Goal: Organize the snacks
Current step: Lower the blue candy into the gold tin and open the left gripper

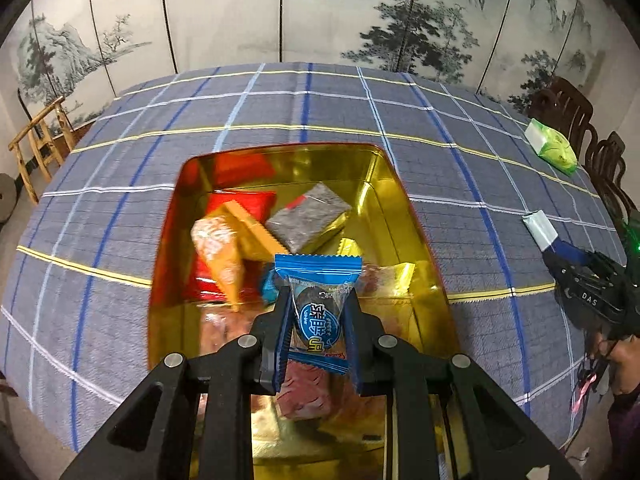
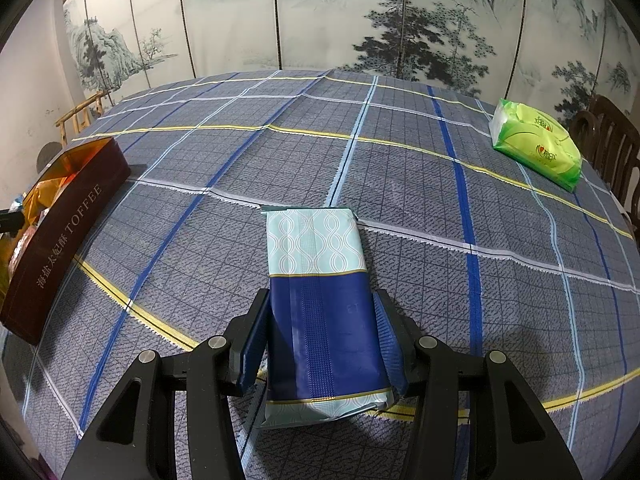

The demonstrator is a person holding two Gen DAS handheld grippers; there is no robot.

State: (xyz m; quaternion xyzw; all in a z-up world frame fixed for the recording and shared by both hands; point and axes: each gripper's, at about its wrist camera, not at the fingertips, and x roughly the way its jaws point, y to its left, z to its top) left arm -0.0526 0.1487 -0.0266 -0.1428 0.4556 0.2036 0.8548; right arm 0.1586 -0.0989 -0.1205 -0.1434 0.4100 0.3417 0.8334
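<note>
Gripping a blue-wrapped cookie packet [image 1: 319, 300] between its two pads, my left gripper [image 1: 318, 308] hung over the near end of the gold-lined toffee tin [image 1: 424, 240], the packet upright above the snacks already inside. Deeper in the tin lay an orange bag [image 1: 218, 252], a red pouch [image 1: 244, 202] and a grey-speckled gold packet [image 1: 308, 216]. My right gripper [image 2: 324, 336] was clamped on a navy-and-pale-teal pack [image 2: 320, 300], which seemed to rest on the plaid tablecloth [image 2: 400, 168] well right of the tin. Farther off, near the table's right edge, sat a green tissue pack [image 2: 536, 144]. Behind stood a painted folding screen [image 2: 320, 12].
</note>
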